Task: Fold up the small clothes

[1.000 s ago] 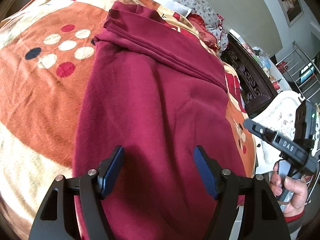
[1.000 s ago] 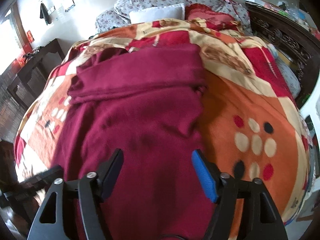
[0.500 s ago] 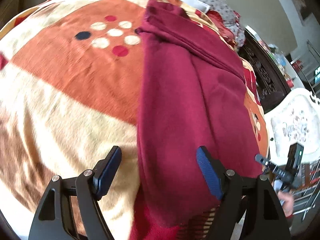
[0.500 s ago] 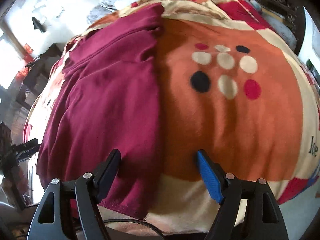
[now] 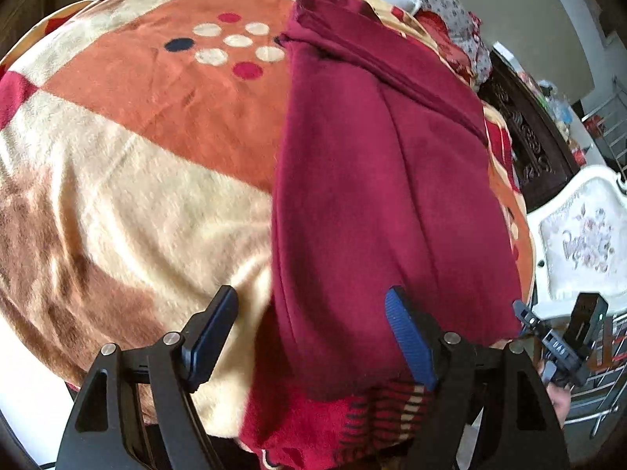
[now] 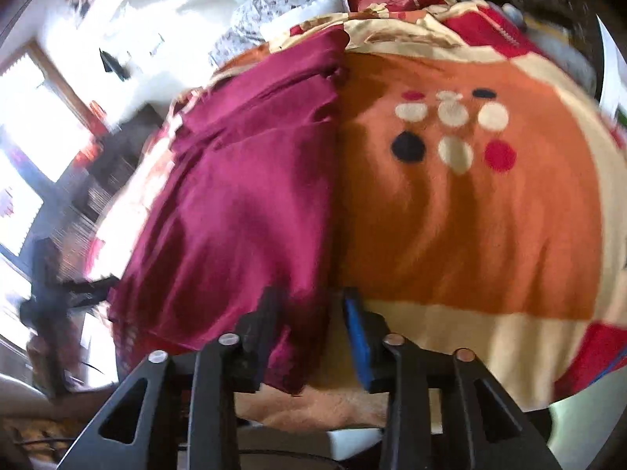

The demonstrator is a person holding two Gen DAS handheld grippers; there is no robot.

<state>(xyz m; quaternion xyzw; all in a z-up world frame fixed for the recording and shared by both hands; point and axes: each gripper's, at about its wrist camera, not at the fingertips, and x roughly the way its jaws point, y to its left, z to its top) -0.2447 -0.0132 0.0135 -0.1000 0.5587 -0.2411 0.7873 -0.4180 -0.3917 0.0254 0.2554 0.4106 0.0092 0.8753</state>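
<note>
A maroon garment (image 5: 372, 176) lies flat on a patterned orange and cream blanket (image 5: 137, 156), its far end folded over. My left gripper (image 5: 309, 301) is open over the garment's near left corner, with the left finger above the blanket and the blue pad (image 5: 407, 337) above the cloth. In the right wrist view the garment (image 6: 243, 203) fills the left half. My right gripper (image 6: 309, 301) has its jaws closing around the near right corner, the dark finger over the cloth and the blue pad (image 6: 358, 337) just off its edge. The right gripper (image 5: 556, 344) also shows at the far right, held by a hand.
Floral pillows (image 6: 298, 4) lie at the bed's head. Dark carved wooden furniture (image 5: 529, 137) and a white upholstered chair (image 5: 580, 235) stand beside the bed. A dark table (image 6: 117, 149) and bright windows are on the other side. The blanket (image 6: 470, 215) is bare beside the garment.
Both grippers have moved apart from over the garment's middle to its near corners, left one leftward, right one rightward. The right jaws have narrowed a lot; the left ones stay wide.
</note>
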